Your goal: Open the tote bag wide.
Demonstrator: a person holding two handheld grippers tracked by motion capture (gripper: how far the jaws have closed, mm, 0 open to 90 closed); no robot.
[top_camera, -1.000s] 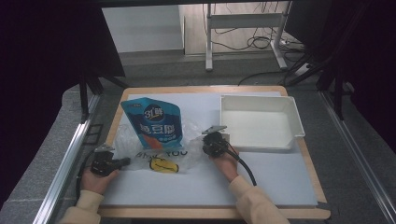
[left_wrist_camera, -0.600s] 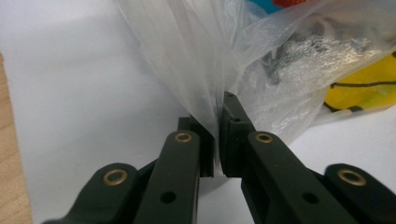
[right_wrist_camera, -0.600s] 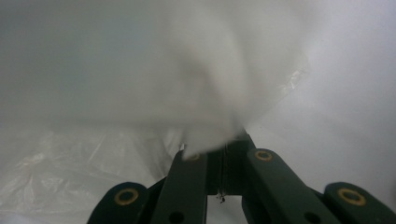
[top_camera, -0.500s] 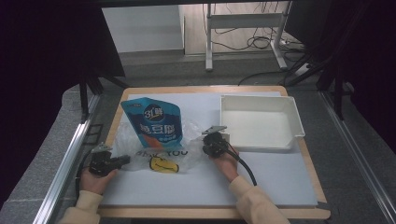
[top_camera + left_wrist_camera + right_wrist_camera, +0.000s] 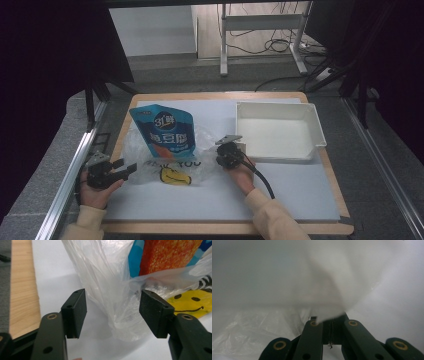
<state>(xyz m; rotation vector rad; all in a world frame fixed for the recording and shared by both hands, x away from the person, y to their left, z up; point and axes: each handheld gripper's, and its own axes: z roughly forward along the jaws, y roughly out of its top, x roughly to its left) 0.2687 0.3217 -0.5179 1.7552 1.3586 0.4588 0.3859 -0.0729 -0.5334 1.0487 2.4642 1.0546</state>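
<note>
High view: clear plastic bag (image 5: 165,162) lies flat on the desk (image 5: 300,190), its long axis running left to right between the two hands, with a blue pouch (image 5: 166,132) partly inside it and a white tray (image 5: 280,131) to the right. The left gripper (image 5: 127,170) sits just off the bag's left edge, pointing right at it; the right gripper (image 5: 225,147) stands on the bag's right corner

Left gripper view: the jaws have just been opening and now stand apart, and a bunched fold of the bag (image 5: 117,305) rises between them, nearer the right-hand pad and free of both pads. The film lies straight ahead of this gripper, so the left hand is placed for the next bite. The yellow smiley print (image 5: 190,303) shows to the right

Right gripper view: the right gripper (image 5: 331,321) is closed, pinching a flap of the bag's film (image 5: 329,290), which drapes up and over the jaws
</note>
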